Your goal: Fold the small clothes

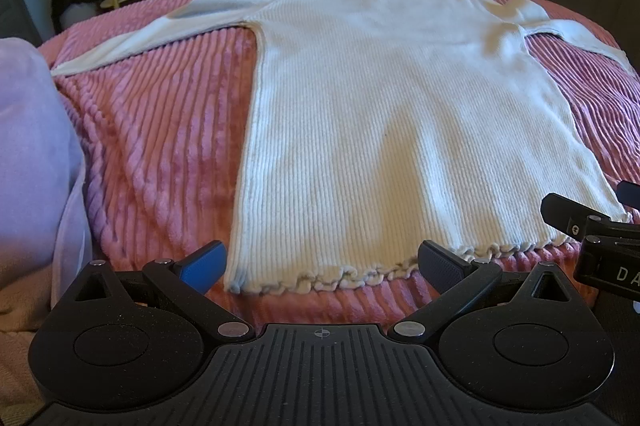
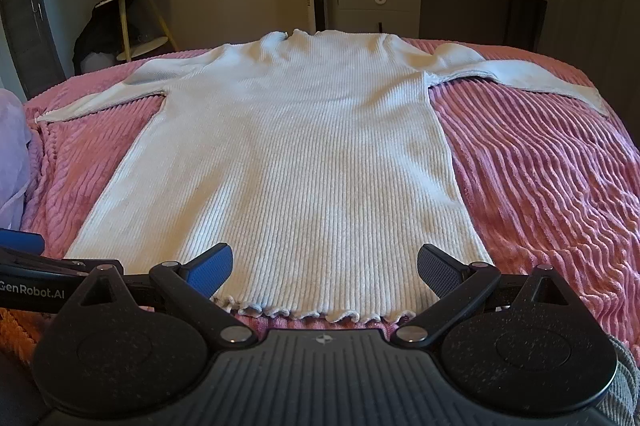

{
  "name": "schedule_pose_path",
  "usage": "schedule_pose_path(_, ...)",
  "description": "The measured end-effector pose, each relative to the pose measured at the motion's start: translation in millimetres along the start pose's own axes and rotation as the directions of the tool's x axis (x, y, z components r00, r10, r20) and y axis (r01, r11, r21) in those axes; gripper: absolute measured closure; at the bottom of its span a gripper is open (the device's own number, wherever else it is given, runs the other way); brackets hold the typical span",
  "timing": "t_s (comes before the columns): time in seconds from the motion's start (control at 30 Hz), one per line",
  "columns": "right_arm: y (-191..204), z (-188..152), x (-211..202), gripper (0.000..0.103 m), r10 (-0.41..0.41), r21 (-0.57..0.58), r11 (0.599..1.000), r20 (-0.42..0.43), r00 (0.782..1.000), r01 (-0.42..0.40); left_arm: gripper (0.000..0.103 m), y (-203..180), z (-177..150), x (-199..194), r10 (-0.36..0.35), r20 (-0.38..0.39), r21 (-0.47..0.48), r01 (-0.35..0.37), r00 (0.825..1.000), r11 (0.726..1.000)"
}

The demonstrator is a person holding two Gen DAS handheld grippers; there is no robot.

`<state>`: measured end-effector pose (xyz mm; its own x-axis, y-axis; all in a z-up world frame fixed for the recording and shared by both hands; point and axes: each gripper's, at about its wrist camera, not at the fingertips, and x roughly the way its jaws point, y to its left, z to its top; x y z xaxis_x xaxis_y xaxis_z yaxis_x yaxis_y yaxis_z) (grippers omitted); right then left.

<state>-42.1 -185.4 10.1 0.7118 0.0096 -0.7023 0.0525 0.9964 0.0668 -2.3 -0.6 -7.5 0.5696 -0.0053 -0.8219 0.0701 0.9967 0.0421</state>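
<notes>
On the pink ribbed bedspread [image 1: 160,130] a white ribbed sweater [image 1: 380,98] lies face-flat, hem toward the cameras, neck at the far edge. At far left a lilac cloth [image 1: 32,162] sits beside the bed cover, apart from the sweater. The left gripper [image 1: 322,266] hovers at the hem's left corner with its jaws spread wide and nothing between them, likely lined up to pinch that corner. The right gripper [image 2: 324,268] stands just beside it at the hem's right part, jaws likewise wide apart and empty, so both corners could be lifted together. The sweater looks smooth and unfolded: both sleeves stretch outward, the body tapers toward the neck, and the hem [image 2: 304,312] is frilled and slightly rumpled.
</notes>
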Motion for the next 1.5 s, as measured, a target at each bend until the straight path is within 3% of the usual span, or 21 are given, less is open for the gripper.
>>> schedule_pose_path(0.57, -0.9, 1.2, 1.9, 0.004, 0.025, 0.016, 1.000, -0.002, 1.000, -0.025, 0.000, -1.4, 3.8, -0.7, 0.007, -0.009, 0.007, -0.007, 1.000, 1.000)
schedule_pose_path(1.0, -12.0, 15.6, 15.0, 0.004, 0.100, 0.065, 0.993, -0.020, 0.995, -0.098, 0.000, -3.9, 15.6, -0.5, 0.019, -0.024, 0.017, -0.019, 1.000, 1.000)
schedule_pose_path(1.23, -42.7, 46.5, 66.9, 0.004, 0.166, 0.172, 0.974, -0.079, 0.983, -0.150, 0.000, -14.0, 71.9, -11.4, 0.012, 0.106, 0.014, -0.013, 0.994, 1.000)
schedule_pose_path(1.33, -63.6, 46.9, 98.5, 0.004, 0.274, 0.311, 0.925, -0.143, 0.951, -0.219, 0.000, -21.1, 109.5, -6.4, 0.014, 0.174, -0.027, -0.009, 0.985, 1.000)
schedule_pose_path(1.4, -75.6, 41.6, 108.9, 0.004, 0.309, 0.408, 0.882, -0.128, 0.942, -0.234, 0.000, -26.3, 133.9, 3.8, 0.011, 0.205, -0.077, 0.005, 0.979, 0.997)
schedule_pose_path(1.5, -81.1, 38.2, 112.5, 0.004, 0.349, 0.442, 0.857, -0.118, 0.930, -0.265, 0.000, -33.6, 155.5, 31.2, 0.030, 0.238, -0.132, 0.001, 0.971, 0.991)
